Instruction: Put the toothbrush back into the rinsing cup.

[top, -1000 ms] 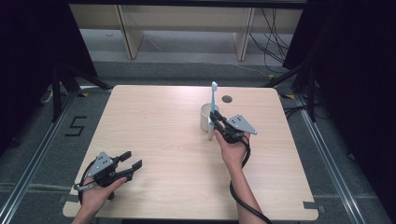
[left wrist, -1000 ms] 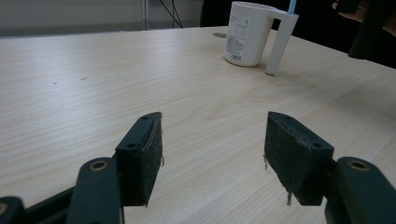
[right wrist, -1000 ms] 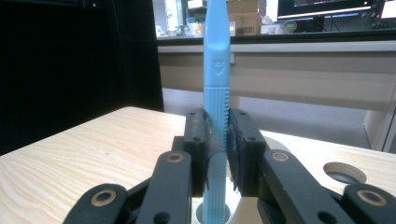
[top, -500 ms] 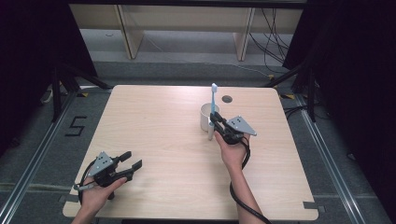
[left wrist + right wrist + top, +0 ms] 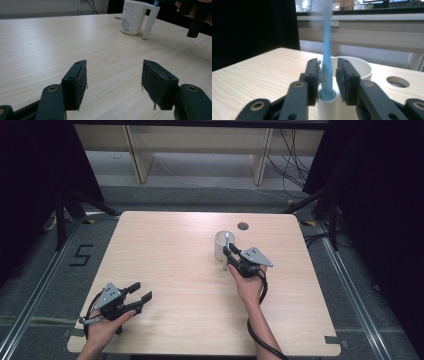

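Both tools gape: right tool (image 5: 327, 85) just loosened, apparently clear of blue stick (image 5: 326, 62).

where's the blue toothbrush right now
In the right gripper view the toothbrush stands upright in the hollow handle of the white mug, between the right gripper's just-opened jaws.

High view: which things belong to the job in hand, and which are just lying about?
In the job: white cup, blue stick in its handle tube, right gripper, jaws just opened around the stick.
Lying about: left gripper, open and idle; cable hole in the table; floor cables.
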Tool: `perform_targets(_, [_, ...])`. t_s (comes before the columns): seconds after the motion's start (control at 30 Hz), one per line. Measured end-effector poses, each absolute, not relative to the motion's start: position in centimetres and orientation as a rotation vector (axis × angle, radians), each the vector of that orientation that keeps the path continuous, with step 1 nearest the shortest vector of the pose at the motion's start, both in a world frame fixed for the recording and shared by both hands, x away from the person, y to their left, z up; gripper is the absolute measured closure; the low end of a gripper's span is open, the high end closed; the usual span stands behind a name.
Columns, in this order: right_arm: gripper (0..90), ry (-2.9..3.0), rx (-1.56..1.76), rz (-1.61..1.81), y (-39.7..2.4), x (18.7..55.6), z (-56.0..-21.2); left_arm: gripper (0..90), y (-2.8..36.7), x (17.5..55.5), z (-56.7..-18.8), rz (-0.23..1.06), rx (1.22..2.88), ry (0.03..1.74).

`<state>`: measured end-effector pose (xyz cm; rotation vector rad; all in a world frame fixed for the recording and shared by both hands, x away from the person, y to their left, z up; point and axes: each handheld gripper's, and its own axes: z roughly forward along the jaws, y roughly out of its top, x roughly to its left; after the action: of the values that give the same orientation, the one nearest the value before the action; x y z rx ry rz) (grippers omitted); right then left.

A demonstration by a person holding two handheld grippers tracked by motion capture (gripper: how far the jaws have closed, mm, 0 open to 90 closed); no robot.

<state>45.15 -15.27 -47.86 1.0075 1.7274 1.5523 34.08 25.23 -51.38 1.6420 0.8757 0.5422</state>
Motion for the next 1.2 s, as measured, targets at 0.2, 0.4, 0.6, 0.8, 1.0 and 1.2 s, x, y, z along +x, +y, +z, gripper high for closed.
perform_targets(0.2, [56.7,1.754,1.014,1.503,-15.4,44.9,-48.0,36.5,25.2,34.0,-51.4,0.544,1.639,0.877])
perform_targets(0.4, [47.0,1.789,1.034,1.484,-15.7,44.6,-47.8,36.6,25.2,34.0,-51.4,0.544,1.640,0.877])
perform_targets(0.6, [43.2,1.820,1.024,1.447,-16.6,44.0,-47.5,36.5,25.2,34.0,-51.4,0.544,1.641,0.878])
perform_targets(0.8, [42.1,1.883,1.011,1.385,-17.9,43.2,-47.3,36.5,25.0,34.0,-51.5,0.531,1.627,0.884])
perform_targets(1.0, [42.0,1.935,1.009,1.333,-19.1,42.0,-47.3,36.5,25.1,34.0,-51.5,0.545,1.646,0.878])
perform_targets(1.2, [41.2,1.977,1.031,1.297,-20.2,40.8,-47.5,36.5,25.1,34.0,-51.5,0.546,1.644,0.881])
